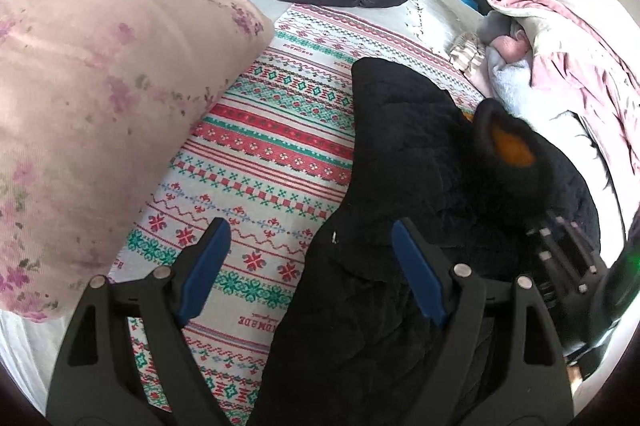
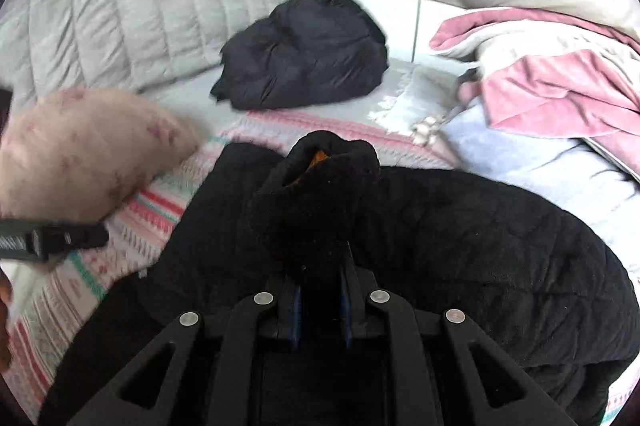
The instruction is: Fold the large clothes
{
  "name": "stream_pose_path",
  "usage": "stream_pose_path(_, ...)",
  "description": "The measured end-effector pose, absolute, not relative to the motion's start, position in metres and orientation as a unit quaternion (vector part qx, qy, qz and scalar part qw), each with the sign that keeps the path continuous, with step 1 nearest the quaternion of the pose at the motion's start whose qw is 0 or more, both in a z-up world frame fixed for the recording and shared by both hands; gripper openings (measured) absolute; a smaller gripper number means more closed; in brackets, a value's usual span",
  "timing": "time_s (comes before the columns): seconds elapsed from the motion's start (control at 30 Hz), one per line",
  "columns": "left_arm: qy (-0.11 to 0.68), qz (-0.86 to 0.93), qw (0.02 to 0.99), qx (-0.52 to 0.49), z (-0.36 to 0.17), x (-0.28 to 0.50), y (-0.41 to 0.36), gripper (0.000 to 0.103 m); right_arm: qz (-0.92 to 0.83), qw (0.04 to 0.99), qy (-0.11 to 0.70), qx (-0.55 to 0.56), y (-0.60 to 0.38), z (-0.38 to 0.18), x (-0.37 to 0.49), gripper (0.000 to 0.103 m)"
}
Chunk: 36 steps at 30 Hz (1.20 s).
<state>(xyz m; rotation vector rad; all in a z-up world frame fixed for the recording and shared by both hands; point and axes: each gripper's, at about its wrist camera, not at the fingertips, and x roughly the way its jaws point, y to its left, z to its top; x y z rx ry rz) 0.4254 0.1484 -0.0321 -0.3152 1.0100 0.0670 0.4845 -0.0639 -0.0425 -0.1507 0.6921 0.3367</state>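
From the left wrist, the left gripper (image 1: 308, 270) hangs with its jaws spread wide and nothing pinched; its right blue pad (image 1: 418, 272) lies over the edge of the black coat (image 1: 400, 185), the left pad over the patterned blanket (image 1: 256, 129). The coat spreads to the right and ahead, its long axis running away from the camera, a cuff with orange lining (image 1: 512, 141) raised on the right. The right gripper's body shows at the right edge. A pink pillow (image 1: 100, 105) crowds the left.

From the right wrist, the right gripper (image 2: 320, 290) is clenched on the coat's dark sleeve (image 2: 316, 185), bunched just ahead of it. This hand is the nearer. The coat body spreads right. A folded dark jacket (image 2: 308, 53) and pink bedding (image 2: 560, 85) lie beyond, clear of the fold.
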Motion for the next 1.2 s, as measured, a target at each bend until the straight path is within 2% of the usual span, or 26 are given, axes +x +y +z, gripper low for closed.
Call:
stream_pose_path(0.17, 0.478, 0.029, 0.866, -0.148, -0.030, 0.425, 0.146, 0.083, 0.184, 0.915, 0.348, 0.083, -0.095, -0.040, 0.496, 0.018)
stream_pose_path(0.3, 0.476, 0.028, 0.865, -0.154, -0.030, 0.424, 0.149, 0.083, 0.175, 0.927, 0.323, 0.082, -0.119, -0.026, 0.486, 0.016)
stream_pose_path(0.5, 0.477, 0.023, 0.865, -0.154, -0.030, 0.425, 0.147, 0.083, 0.170, 0.936, 0.272, 0.146, -0.168, 0.007, 0.481, 0.015)
stream_pose_path(0.63, 0.475, 0.020, 0.867, -0.153, -0.028, 0.424, 0.146, 0.083, 0.167, 0.945, 0.202, 0.197, -0.200, 0.043, 0.469, 0.015)
stream_pose_path(0.73, 0.474, 0.019, 0.866, -0.156, -0.028, 0.424, 0.146, 0.083, 0.162, 0.942, 0.122, 0.267, -0.239, 0.079, 0.455, 0.015)
stream_pose_path(0.83, 0.475, 0.019, 0.865, -0.158, -0.028, 0.425, 0.146, 0.083, 0.186, 0.942, 0.092, 0.265, -0.245, 0.102, 0.446, 0.015)
stream_pose_path(0.97, 0.478, 0.018, 0.865, -0.153, -0.030, 0.426, 0.144, 0.083, 0.234, 0.941, 0.157, 0.186, -0.195, 0.081, 0.453, 0.015)
stream_pose_path(1.03, 0.479, 0.017, 0.865, -0.151, -0.030, 0.425, 0.143, 0.083, 0.255, 0.929, 0.221, 0.151, -0.163, 0.048, 0.467, 0.016)
stream_pose_path(1.17, 0.477, 0.015, 0.866, -0.151, -0.028, 0.423, 0.145, 0.083, 0.231, 0.879, 0.414, 0.056, -0.088, -0.060, 0.502, 0.016)
stream_pose_path(1.2, 0.476, 0.015, 0.866, -0.154, -0.028, 0.422, 0.147, 0.083, 0.228, 0.870, 0.434, 0.045, -0.079, -0.074, 0.502, 0.017)
